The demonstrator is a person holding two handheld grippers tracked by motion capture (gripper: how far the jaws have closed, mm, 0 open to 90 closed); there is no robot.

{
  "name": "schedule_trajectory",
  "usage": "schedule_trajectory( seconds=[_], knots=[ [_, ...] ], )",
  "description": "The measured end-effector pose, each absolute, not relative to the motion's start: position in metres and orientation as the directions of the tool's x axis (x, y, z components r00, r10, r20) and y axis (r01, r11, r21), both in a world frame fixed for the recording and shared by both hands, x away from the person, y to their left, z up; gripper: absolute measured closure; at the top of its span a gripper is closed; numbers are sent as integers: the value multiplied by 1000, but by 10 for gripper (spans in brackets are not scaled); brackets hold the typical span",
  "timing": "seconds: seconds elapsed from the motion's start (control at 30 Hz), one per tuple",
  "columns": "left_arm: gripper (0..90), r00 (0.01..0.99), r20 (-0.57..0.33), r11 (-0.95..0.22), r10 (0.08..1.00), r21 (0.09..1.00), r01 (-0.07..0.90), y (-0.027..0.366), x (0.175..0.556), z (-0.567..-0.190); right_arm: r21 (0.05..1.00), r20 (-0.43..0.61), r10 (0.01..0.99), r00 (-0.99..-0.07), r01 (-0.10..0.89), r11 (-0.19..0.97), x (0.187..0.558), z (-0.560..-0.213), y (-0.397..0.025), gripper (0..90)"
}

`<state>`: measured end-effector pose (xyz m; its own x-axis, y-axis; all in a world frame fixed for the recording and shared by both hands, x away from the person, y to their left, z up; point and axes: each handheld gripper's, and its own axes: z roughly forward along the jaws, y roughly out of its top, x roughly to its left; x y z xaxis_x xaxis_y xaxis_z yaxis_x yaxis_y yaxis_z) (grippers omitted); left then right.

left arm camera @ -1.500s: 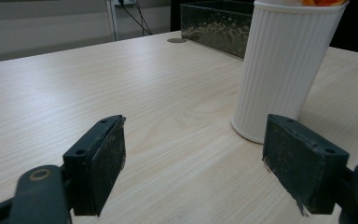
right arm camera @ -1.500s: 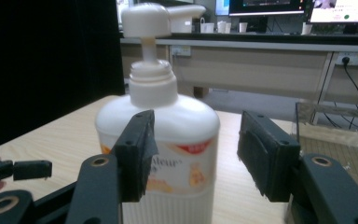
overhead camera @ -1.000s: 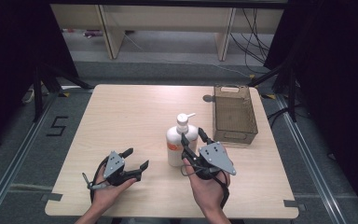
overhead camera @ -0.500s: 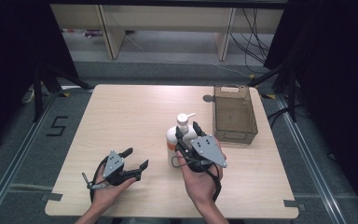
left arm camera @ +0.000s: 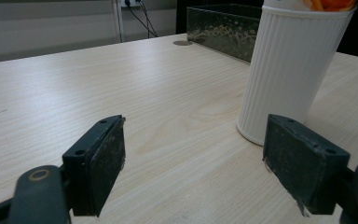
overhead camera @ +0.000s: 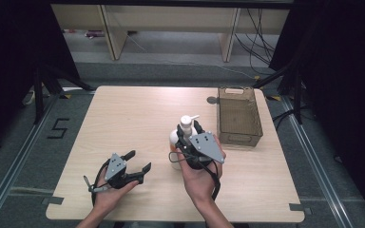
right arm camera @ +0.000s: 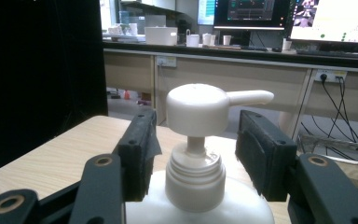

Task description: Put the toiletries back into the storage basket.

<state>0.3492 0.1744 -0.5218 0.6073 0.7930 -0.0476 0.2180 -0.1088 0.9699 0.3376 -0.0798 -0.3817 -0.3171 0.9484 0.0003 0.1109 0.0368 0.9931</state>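
Nearest the person, the left gripper [overhead camera: 135,167] rests low on the pale wood-grain table [overhead camera: 123,118] with its jaws spread wide and nothing between them; it sits where it sat a second ago. Through its own camera the two black pads frame bare tabletop, and the ribbed white body of the pump bottle [left arm camera: 286,74] stands just beyond the right-hand pad, apart from it.

A little farther in, the right gripper [overhead camera: 192,135] is what has changed. A second ago it lay beside the white plastic pump-dispenser bottle [overhead camera: 183,130], at about the height of its body; now it has risen and closed in, so its jaws straddle the neck. In the right gripper view the pads stand on either side of the white collar [right arm camera: 195,175] and the pump head [right arm camera: 198,108], with a visible gap on each side, so the gripper is open and not yet gripping. The bottle stands upright on the table near its middle, spout pointing toward the basket side.

Judging from this, the reach is finished and the next move is the squeeze on the neck, which looks well centred.

Beyond the bottle, the translucent brown rectangular plastic basket [overhead camera: 237,116] sits at the table's far right, empty as far as I can tell
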Motion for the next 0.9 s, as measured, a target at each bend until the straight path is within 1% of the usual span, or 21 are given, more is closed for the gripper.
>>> schedule_trajectory(
  seconds=[0.2, 0.23, 0.27, 0.37, 0.6, 0.63, 0.67, 0.9],
  knots=[
    [202, 606, -52, -104, 793, 970, 219, 175, 349, -522, 993, -11, 949, -316, 108, 48, 342, -380, -76, 501],
    [203, 606, -52, -104, 793, 970, 219, 175, 349, -522, 992, 5, 950, -313, 118, 33, 343, -380, -74, 504],
    [203, 607, -52, -104, 793, 970, 219, 175, 349, -522, 992, -7, 950, -311, 116, 45, 343, -380, -75, 505],
    [203, 608, -50, -106, 792, 970, 218, 175, 349, -522, 991, 0, 953, -302, 127, 40, 344, -380, -73, 512],
    [205, 608, -51, -106, 792, 970, 219, 175, 349, -522, 991, -8, 951, -310, 125, 49, 348, -381, -72, 536],
    [205, 608, -51, -106, 792, 970, 219, 175, 349, -522, 989, 2, 954, -301, 142, 43, 347, -381, -72, 539],
    [206, 608, -52, -105, 792, 970, 220, 175, 349, -522, 989, -10, 952, -305, 136, 53, 348, -382, -72, 542],
    [206, 608, -55, -102, 792, 970, 221, 175, 350, -522, 989, -11, 956, -292, 136, 53, 350, -382, -72, 579]
  ],
)
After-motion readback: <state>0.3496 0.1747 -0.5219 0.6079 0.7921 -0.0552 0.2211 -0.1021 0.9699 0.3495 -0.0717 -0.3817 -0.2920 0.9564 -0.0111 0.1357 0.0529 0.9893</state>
